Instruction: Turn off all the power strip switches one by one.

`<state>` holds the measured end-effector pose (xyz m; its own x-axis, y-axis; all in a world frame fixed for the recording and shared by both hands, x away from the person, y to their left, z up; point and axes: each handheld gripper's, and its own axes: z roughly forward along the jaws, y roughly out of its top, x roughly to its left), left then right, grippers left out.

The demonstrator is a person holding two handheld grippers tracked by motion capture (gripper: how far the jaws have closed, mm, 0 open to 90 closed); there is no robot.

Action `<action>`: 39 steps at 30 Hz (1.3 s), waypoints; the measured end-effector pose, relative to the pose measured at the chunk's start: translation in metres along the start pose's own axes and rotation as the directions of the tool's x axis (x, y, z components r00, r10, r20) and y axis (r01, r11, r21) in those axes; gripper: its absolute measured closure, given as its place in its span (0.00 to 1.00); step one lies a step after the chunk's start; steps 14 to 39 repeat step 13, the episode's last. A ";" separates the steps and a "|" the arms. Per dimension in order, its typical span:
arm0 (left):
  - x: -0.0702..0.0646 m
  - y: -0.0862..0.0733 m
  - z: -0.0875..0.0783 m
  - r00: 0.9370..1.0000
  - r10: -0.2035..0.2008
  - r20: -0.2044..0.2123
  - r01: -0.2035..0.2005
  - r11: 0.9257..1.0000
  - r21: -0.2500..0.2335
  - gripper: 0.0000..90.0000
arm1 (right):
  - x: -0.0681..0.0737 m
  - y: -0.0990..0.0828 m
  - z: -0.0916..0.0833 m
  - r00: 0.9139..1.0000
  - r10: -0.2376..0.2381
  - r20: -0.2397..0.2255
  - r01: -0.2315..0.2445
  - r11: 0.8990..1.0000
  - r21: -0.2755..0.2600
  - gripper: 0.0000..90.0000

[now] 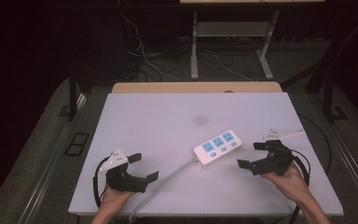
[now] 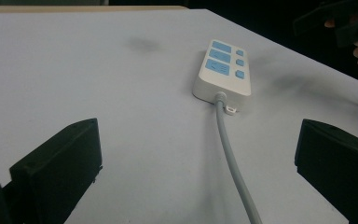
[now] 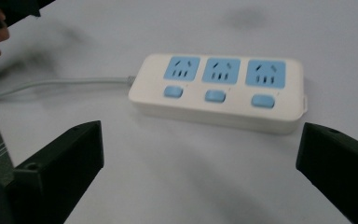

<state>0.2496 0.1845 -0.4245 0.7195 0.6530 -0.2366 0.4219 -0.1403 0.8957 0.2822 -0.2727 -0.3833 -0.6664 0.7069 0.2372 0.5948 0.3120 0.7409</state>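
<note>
White plastic with three blue sockets and three blue switches, the power strip (image 1: pixel 217 146) lies flat on the table (image 1: pixel 168 121), a little right of centre in the high view; its long axis runs from lower left to upper right of that frame, and its grey cord (image 1: pixel 168 179) leaves the lower-left end and trails down to the bottom edge; in the right gripper view the strip (image 3: pixel 219 91) lies broadside across the middle of the frame, switches toward the camera, well ahead of the two black jaws and not between them; the right gripper (image 1: pixel 254 156) sits just right of the strip in the high view, its jaws spread wide with nothing in them, pointing toward the strip's right end; I judge this the nearer hand, so any grasp would span the short width rather than the length; the left gripper (image 1: pixel 140 167) rests at lower left, well apart, jaws likewise spread and empty, looking along the cord (image 2: pixel 228 154) toward the strip's near end (image 2: pixel 223 70).
</note>
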 end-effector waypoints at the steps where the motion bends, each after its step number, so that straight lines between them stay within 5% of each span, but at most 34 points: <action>1: 0.000 0.000 0.000 1.000 -0.002 -0.002 0.002 1.000 0.001 0.00 | 0.001 -0.005 -0.001 1.000 0.003 -0.007 -0.003 1.000 -0.001 0.01; 13: 0.002 -0.001 0.003 1.000 0.006 -0.003 -0.006 0.999 0.037 0.00 | 0.001 -0.046 -0.002 0.996 0.075 -0.047 -0.079 0.994 -0.082 0.01; 39: 0.002 -0.001 0.003 1.000 0.006 -0.003 -0.006 0.999 0.037 0.00 | 0.001 -0.046 -0.002 0.996 0.075 -0.047 -0.079 0.994 -0.082 0.01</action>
